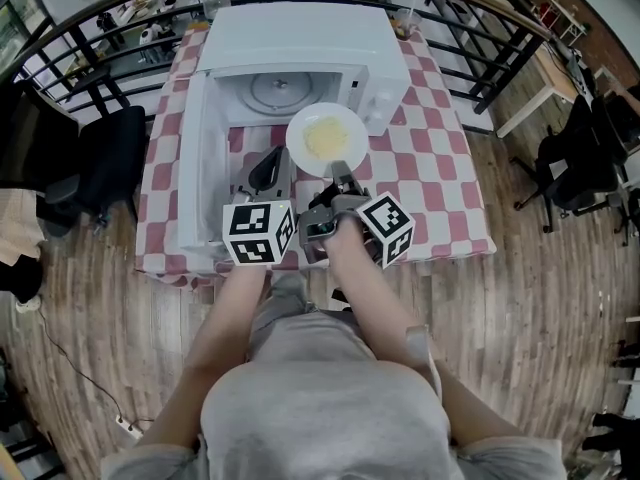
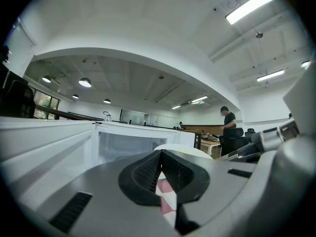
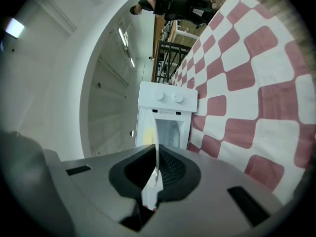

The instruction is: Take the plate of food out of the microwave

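Right gripper [image 3: 156, 154] nips plate [image 1: 327, 138] rim — clear in its view only — left gripper [image 2: 160, 157] closed

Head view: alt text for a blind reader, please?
The right gripper holds a plate of yellow food by its rim before an open white microwave on a checked tablecloth. The left gripper, shut, sits alongside.

In the head view the pale yellow food [image 1: 326, 138] on the plate [image 1: 300, 128] is too small to name, and the plate's rim at 6 o'clock lies hidden under the right gripper [image 1: 343, 172]. Small things [image 1: 150, 30] beyond the railing [image 1: 100, 68] at 11 o'clock cannot be made out either.
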### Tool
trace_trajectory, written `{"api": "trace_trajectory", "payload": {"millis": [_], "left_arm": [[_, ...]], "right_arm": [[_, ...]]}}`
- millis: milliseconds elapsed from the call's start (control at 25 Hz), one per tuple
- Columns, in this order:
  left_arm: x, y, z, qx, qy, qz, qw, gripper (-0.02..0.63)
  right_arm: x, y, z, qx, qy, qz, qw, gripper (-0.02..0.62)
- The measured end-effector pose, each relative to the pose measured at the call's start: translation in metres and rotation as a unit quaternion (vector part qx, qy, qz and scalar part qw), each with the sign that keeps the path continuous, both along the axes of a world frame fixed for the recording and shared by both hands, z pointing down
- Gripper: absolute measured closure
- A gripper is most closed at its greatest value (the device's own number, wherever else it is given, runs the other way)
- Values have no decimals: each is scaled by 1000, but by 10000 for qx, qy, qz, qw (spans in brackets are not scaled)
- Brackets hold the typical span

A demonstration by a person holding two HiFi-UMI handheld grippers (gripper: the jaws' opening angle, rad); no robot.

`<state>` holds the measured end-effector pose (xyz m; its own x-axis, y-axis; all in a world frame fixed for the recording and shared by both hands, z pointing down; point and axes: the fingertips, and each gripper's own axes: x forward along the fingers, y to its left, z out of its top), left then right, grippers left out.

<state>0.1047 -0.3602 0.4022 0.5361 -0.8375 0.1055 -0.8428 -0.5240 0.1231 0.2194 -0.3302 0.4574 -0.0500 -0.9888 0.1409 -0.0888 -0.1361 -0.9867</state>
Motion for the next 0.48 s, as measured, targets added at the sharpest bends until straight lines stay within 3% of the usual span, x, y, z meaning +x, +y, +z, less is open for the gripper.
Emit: {"api": "trace_trajectory", "payload": {"millis": [480], "left_arm": [[1,-4,-1,-1,-12,42,10000,603]], "right_arm": [[-2,-4,1,-55,-86,23,9999,565]]}}
